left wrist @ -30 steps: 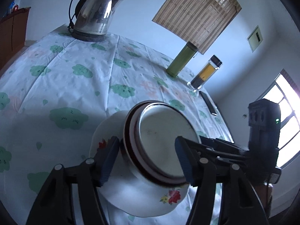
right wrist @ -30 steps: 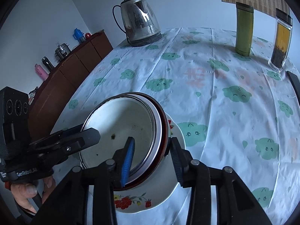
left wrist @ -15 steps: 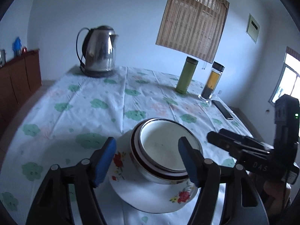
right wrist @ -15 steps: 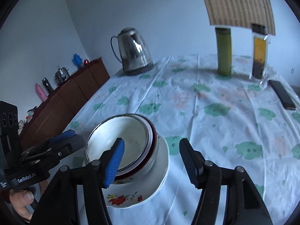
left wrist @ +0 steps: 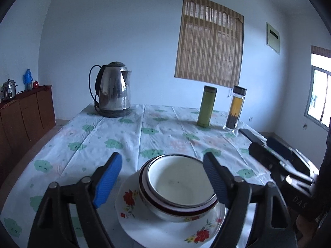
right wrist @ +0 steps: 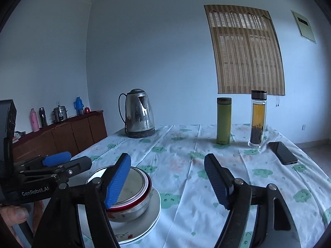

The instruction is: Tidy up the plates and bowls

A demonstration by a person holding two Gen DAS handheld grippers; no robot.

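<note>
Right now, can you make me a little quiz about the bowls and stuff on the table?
1. True or false: the left gripper is squeezing the bowls.
2. What do the bowls sit on? A) the floral plate B) the phone C) the kettle
3. Fill in: beside the green flask stands a clear ____ bottle with a dark lid.

Key
1. False: both blue pads are apart and touch nothing. The right gripper is open too.
2. A
3. tea
</note>
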